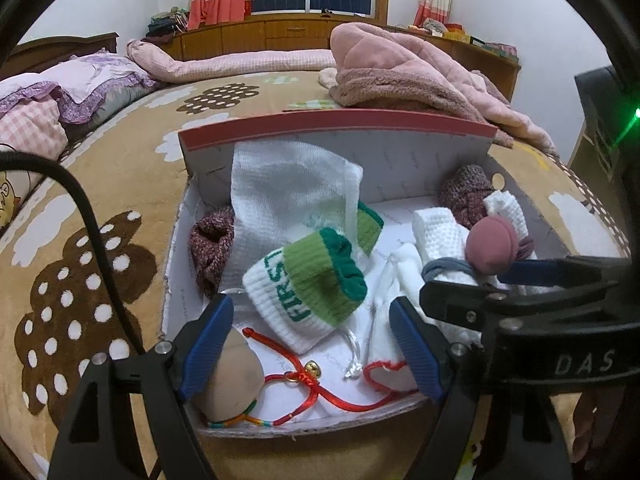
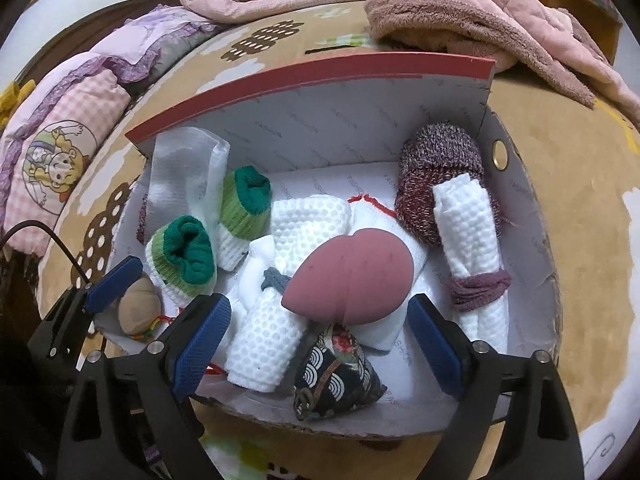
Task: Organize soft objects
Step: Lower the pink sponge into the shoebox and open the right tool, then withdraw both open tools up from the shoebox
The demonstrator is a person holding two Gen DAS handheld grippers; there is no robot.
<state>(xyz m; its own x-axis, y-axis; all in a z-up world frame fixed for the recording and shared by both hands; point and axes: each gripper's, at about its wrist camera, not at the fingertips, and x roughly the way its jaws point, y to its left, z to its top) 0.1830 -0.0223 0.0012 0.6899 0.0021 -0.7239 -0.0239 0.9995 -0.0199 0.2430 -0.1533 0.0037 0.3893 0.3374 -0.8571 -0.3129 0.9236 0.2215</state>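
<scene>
Soft things fill the open cardboard box (image 2: 516, 208) sitting on the brown patterned bedspread (image 1: 80, 272), and I am looking down into it with both grippers at its near edge. My right gripper (image 2: 316, 332) has its blue pads spread wide, and no earlier view tells me more; between them, untouched by either pad, lies a dusty pink sponge (image 2: 352, 276) resting on top of a rolled white waffle cloth (image 2: 264, 344), with a dark patterned pouch (image 2: 336, 372) just below it against the near wall. To the right I see another rolled white cloth bound with a purple hair tie (image 2: 478, 286), leaning against a maroon knitted sock (image 2: 436, 176) in the far right corner. My left gripper (image 1: 312, 348) is also spread open over the near left part of the box, pinching nothing; its left pad sits just beside a tan ball-shaped item (image 1: 232, 388), and a red cord with a small gold bell (image 1: 308, 376) lies on the box floor between the pads. Just beyond is a white sock with a green cuff (image 1: 308, 288) lettered in green, its partner behind it, and a white mesh bag (image 1: 288, 196) propped against the far wall. A pink fleece blanket (image 1: 420, 76) lies heaped behind the box.
</scene>
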